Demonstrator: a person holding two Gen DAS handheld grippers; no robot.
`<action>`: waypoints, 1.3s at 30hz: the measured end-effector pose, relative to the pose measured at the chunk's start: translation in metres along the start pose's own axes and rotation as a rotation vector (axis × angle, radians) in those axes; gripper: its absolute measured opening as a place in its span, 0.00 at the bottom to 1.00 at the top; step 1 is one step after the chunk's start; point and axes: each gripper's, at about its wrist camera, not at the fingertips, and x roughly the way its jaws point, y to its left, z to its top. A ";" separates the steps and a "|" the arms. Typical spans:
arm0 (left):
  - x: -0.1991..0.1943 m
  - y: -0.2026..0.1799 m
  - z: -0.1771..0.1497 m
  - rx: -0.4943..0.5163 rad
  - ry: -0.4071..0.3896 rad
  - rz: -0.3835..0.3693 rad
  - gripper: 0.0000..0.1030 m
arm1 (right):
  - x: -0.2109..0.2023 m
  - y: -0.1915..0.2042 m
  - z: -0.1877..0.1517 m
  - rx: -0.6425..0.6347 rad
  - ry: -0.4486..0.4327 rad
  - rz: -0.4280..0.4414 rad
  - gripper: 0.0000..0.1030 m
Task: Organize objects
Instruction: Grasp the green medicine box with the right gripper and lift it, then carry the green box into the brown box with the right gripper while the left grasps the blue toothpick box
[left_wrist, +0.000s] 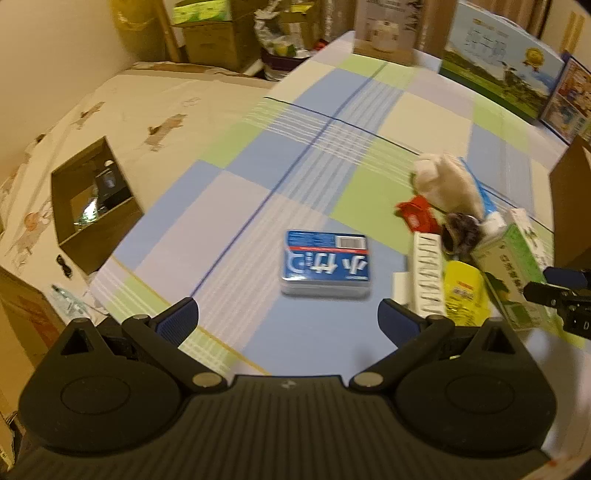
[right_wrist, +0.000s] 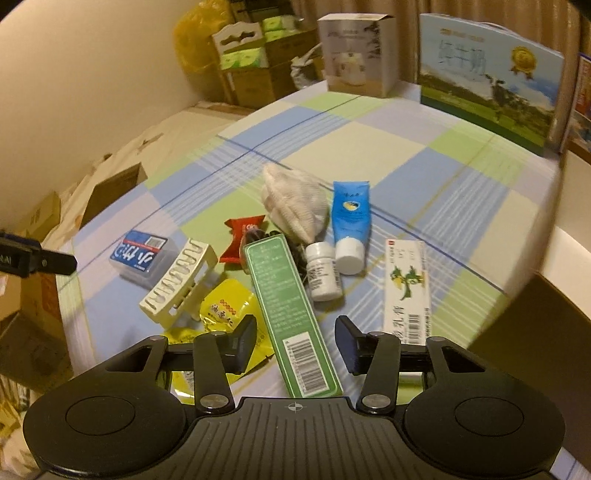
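On the checked cloth: a clutter of small objects waited on the table (right_wrist: 424, 155).
Landmark: green carton (right_wrist: 291, 317), long and flat.
Left claw (left_wrist: 287, 319): released, empty, facing the blue card box (left_wrist: 325, 264), which lay apart, left of the green carton.
Right claw (right_wrist: 295, 345): released, straddling the green carton's near end.
Neighbours: yellow packet (right_wrist: 225, 310) left, white pill bottle (right_wrist: 323, 275) right.
Risk: clenching could likely snag the packet or topple the bottle.

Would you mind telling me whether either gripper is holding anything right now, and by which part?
Nothing is held. The left gripper is open above the blue box; the right gripper is open astride the green box, its fingers not touching it.
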 end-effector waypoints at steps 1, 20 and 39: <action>0.001 0.001 0.000 -0.003 -0.001 0.009 0.99 | 0.003 0.001 0.000 -0.005 0.002 -0.002 0.42; 0.043 -0.013 0.011 0.349 -0.021 -0.100 0.98 | -0.072 -0.012 -0.044 0.222 -0.100 -0.124 0.26; 0.107 -0.035 0.030 0.930 0.022 -0.377 0.71 | -0.141 0.004 -0.101 0.726 -0.176 -0.478 0.26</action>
